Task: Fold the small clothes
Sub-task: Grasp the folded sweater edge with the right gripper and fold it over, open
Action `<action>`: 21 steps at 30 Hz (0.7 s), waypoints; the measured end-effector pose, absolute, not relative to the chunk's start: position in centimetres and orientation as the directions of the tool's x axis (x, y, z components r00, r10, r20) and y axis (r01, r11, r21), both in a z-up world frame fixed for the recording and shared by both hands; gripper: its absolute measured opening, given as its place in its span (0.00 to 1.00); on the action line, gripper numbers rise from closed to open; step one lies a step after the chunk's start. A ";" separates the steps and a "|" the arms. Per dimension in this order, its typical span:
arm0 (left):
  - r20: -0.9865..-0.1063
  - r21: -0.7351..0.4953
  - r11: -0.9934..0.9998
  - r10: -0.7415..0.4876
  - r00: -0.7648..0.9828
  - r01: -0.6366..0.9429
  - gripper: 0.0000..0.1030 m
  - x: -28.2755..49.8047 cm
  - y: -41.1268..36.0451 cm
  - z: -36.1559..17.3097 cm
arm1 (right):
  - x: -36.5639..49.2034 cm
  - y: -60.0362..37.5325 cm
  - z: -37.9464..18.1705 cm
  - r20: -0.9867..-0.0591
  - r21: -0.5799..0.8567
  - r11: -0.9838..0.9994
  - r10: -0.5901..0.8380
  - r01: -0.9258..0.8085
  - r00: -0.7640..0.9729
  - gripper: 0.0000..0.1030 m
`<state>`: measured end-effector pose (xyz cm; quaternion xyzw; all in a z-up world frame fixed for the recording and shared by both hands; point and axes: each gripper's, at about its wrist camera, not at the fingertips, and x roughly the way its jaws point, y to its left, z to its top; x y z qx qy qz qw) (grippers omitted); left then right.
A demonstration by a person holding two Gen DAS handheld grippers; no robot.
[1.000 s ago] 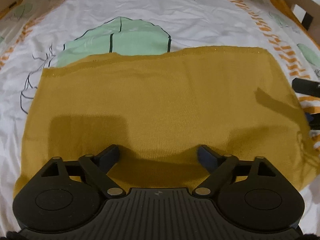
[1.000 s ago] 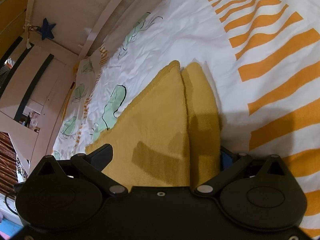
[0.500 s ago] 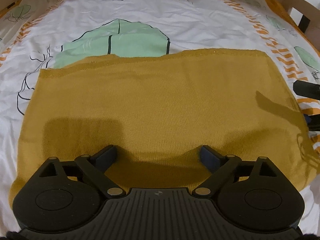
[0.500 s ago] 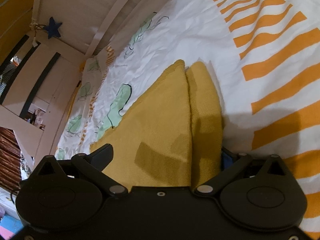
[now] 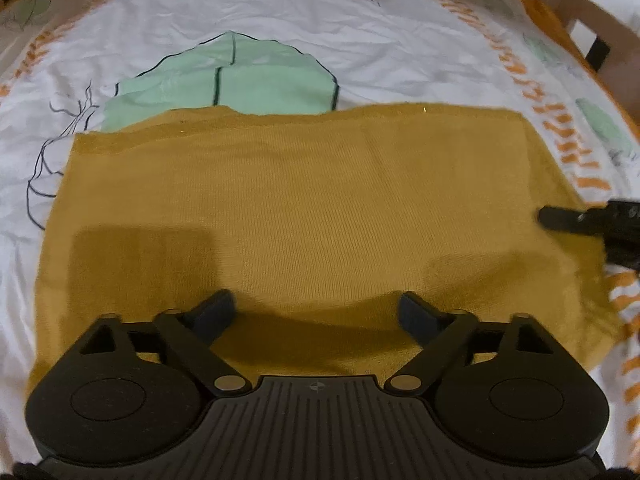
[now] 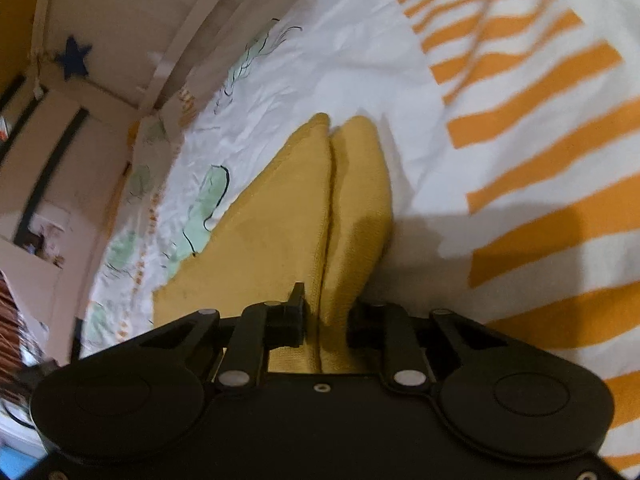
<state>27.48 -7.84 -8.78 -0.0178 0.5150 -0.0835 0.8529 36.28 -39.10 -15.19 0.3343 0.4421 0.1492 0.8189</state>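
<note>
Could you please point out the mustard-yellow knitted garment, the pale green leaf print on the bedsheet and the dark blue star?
Mustard-yellow knitted garment (image 5: 320,216): left wrist view, middle of the flat fabric.
Pale green leaf print (image 5: 248,80): left wrist view, centre of the leaf.
Dark blue star (image 6: 73,57): right wrist view, its middle.

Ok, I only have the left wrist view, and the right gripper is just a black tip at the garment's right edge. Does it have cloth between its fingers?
Observer: Yes. The right gripper has its jaws closing, with an edge of the mustard garment between them.
Operator: One layer there?
Observer: No. A narrow folded strip lies beside the main panel, and the fingers straddle the line between the two.
Operator: Any landmark ahead of it?
Observer: A blue star hangs on the pale wooden frame, far upper left.
</note>
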 end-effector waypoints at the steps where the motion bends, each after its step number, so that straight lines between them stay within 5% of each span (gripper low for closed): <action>1: -0.877 -0.142 0.983 -0.181 0.445 0.119 0.76 27.5 -6.9 -8.4 | 36.2 -39.0 -15.0 -0.630 0.674 0.737 0.532 0.057 0.566 0.27; 12: -0.884 -0.098 0.994 -0.066 0.464 -0.045 0.73 27.7 5.7 -5.7 | 35.5 -36.2 -12.3 -0.652 0.578 0.816 0.444 0.024 0.615 0.25; 21: -0.884 -0.186 0.980 -0.138 0.446 -0.065 0.72 29.7 8.3 -5.7 | 35.6 -31.4 -9.3 -0.661 0.529 0.849 0.417 -0.006 0.624 0.23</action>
